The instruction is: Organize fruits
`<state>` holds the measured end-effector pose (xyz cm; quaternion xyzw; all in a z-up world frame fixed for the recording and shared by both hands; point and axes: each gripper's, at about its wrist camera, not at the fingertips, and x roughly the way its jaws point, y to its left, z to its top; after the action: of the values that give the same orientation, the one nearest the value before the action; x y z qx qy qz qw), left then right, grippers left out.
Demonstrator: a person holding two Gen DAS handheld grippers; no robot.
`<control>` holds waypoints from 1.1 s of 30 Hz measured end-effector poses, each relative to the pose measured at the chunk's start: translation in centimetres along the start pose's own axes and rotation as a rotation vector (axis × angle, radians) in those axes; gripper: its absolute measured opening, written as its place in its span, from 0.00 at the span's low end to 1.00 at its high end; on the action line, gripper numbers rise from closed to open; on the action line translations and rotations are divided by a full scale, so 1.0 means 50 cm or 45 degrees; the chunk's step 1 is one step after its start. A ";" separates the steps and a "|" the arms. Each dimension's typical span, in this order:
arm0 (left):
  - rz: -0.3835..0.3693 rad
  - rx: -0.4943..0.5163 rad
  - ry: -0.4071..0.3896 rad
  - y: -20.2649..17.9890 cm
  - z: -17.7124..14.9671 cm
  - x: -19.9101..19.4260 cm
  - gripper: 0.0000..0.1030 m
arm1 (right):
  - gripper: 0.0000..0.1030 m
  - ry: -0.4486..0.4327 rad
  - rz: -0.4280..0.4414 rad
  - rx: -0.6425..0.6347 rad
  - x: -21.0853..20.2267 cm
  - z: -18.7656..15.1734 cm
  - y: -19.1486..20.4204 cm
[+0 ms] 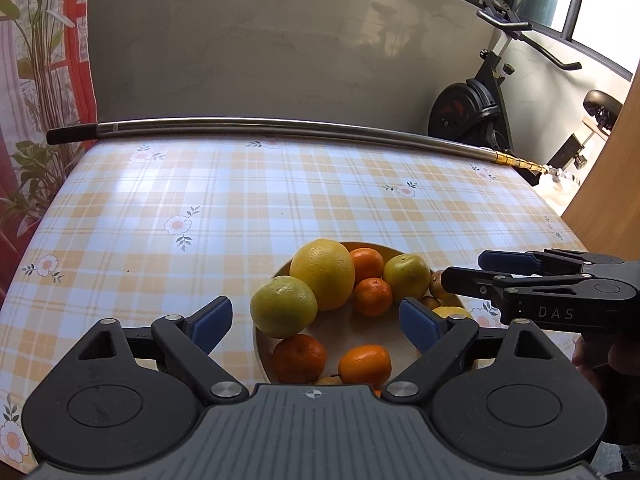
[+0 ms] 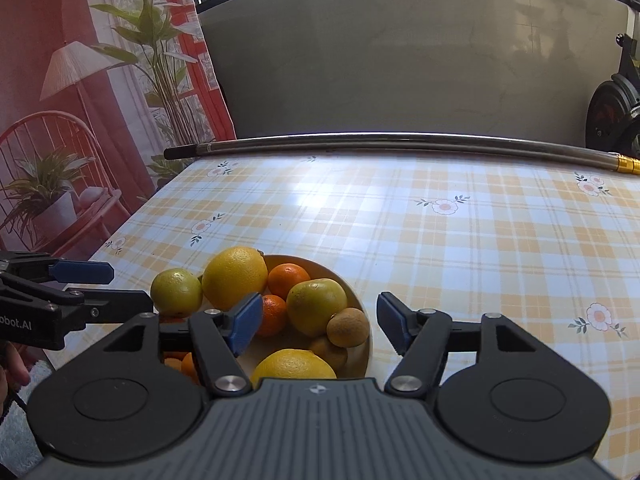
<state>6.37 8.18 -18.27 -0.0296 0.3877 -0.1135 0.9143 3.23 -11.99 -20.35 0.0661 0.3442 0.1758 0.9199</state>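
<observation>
A pale bowl [image 1: 261, 350] near the table's front edge holds mixed fruit. In it are a big yellow grapefruit [image 1: 322, 274], a yellow-green citrus [image 1: 283, 306] at its left rim, several tangerines [image 1: 372, 296], another greenish citrus [image 1: 407, 276], a brown kiwi [image 2: 347, 327] and a lemon [image 2: 292, 364]. My left gripper [image 1: 316, 316] hovers open above the bowl's left half, its blue pads touching nothing. My right gripper [image 2: 319, 312] hovers open over the right half [image 2: 366, 320], also holding nothing. Each gripper shows in the other's view: the right gripper [image 1: 466, 268] and the left gripper [image 2: 128, 286].
The checked floral tablecloth [image 1: 200, 200] stretches away behind the bowl. A long metal pole [image 1: 280, 126] lies along the far edge. An exercise bike [image 1: 476, 108] stands beyond the right corner, beside a wooden panel [image 1: 608, 184]. A printed backdrop [image 2: 80, 120] hangs at left.
</observation>
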 end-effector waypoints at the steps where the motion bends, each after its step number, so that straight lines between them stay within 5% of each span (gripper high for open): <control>1: -0.005 -0.010 0.001 0.002 0.000 0.000 0.94 | 0.80 -0.001 0.010 0.010 -0.002 0.000 -0.002; 6: -0.005 -0.032 -0.015 0.006 0.001 -0.005 0.97 | 0.95 0.009 0.008 0.042 -0.003 0.005 -0.006; 20: 0.054 -0.046 -0.133 -0.010 0.049 -0.064 1.00 | 0.97 -0.070 0.004 0.059 -0.072 0.047 0.005; 33: 0.069 -0.031 -0.392 -0.061 0.135 -0.206 1.00 | 0.98 -0.334 -0.072 0.013 -0.242 0.154 0.032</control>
<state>3.70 7.33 -5.90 -0.0473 0.2449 -0.0783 0.9652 -0.63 -14.95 -6.77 0.0835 0.2238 0.1380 0.9612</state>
